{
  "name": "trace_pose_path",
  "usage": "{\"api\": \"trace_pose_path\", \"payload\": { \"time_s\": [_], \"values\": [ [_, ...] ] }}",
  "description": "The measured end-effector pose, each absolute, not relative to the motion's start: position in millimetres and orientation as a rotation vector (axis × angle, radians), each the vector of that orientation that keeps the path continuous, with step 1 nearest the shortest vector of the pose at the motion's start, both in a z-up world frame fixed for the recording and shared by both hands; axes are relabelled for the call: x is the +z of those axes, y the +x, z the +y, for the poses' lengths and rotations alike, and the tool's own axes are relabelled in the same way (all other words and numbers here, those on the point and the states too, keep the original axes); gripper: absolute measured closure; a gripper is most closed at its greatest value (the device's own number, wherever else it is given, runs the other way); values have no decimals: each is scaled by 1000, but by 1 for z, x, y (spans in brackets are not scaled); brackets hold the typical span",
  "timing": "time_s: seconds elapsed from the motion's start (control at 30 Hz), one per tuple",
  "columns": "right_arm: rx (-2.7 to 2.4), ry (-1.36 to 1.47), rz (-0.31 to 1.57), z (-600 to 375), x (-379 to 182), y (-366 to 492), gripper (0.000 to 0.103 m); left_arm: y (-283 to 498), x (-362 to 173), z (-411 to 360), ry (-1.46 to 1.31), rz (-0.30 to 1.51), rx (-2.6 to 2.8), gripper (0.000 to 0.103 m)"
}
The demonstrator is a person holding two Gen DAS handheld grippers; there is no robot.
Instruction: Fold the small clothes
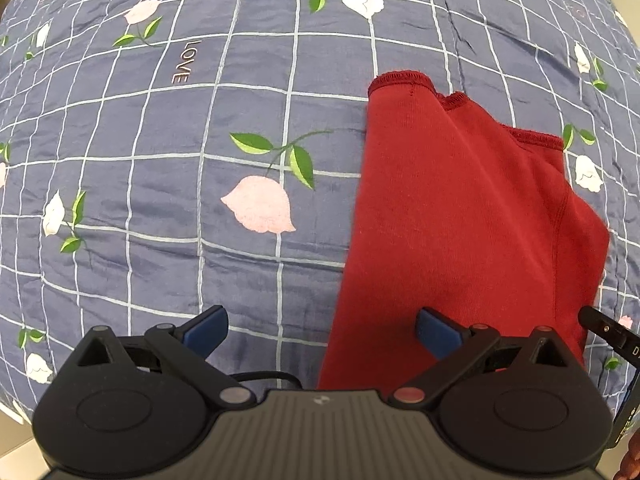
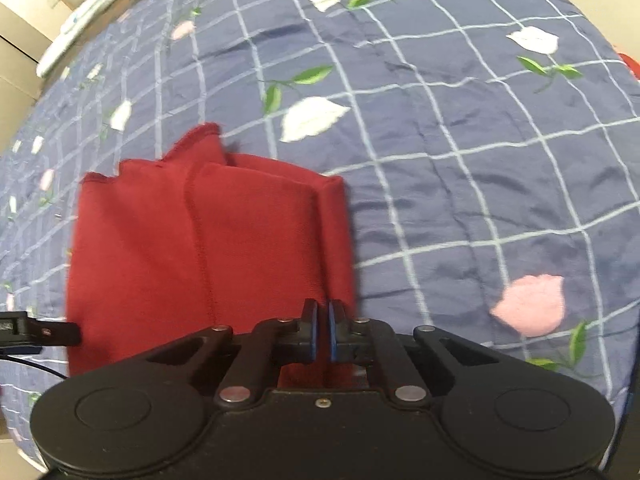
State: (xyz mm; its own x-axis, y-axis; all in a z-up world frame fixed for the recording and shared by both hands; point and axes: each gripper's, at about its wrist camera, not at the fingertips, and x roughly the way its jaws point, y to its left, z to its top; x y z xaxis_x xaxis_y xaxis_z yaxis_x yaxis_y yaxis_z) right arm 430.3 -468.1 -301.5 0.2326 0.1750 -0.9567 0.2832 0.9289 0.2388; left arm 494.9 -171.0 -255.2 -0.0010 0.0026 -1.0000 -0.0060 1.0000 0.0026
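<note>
On blue bedspread (image 1: 160,208), folded red garment (image 1: 460,220)

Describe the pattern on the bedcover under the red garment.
Blue-grey bedcover with a white grid, pink and white flowers, green leaves; clearest in the left wrist view.

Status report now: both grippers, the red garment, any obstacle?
Left gripper open, empty, at red garment's near edge. Right gripper shut on its folded edge. Garment partly folded on quilt. No obstacle seen.

red garment (image 2: 160,248) near edge hidden by right gripper (image 2: 322,332); view blurred
</note>
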Motion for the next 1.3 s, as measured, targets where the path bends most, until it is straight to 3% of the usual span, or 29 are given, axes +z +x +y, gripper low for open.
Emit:
{"api": "trace_pose_path", "payload": {
  "time_s": [0.03, 0.1, 0.13, 0.43, 0.5, 0.63, 0.8, 0.87, 1.0, 1.07, 1.23, 1.3],
  "values": [
    [-85, 411, 1355, -471, -304, 430, 94, 495, -257, -171, -1, 1575, 5, 1],
    [-114, 419, 1368, -475, -307, 430, 75, 497, -259, -172, 3, 1580, 4, 1],
    [-121, 416, 1371, -476, -308, 430, 72, 497, -261, -173, 7, 1582, 3, 1],
    [-118, 433, 1385, -476, -315, 435, 73, 499, -267, -177, 16, 1588, -16, 2],
    [-114, 458, 1382, -477, -315, 436, 77, 499, -267, -176, -2, 1591, -22, 5],
    [-111, 533, 1353, -479, -309, 433, 74, 499, -265, -176, -24, 1589, -41, 14],
    [-105, 679, 1311, -485, -307, 429, 52, 498, -263, -176, -64, 1590, -71, 30],
    [-109, 699, 1315, -485, -310, 430, 47, 498, -263, -177, -77, 1593, -84, 37],
    [-130, 628, 1363, -475, -319, 437, 48, 499, -262, -179, -101, 1599, -98, 47],
    [-133, 606, 1366, -470, -320, 439, 51, 500, -260, -181, -107, 1598, -110, 59],
    [-125, 567, 1360, -460, -313, 440, 71, 499, -256, -189, -79, 1592, -126, 69],
    [-111, 520, 1356, -454, -308, 440, 85, 497, -253, -193, -63, 1581, -135, 75]
  ]
}}
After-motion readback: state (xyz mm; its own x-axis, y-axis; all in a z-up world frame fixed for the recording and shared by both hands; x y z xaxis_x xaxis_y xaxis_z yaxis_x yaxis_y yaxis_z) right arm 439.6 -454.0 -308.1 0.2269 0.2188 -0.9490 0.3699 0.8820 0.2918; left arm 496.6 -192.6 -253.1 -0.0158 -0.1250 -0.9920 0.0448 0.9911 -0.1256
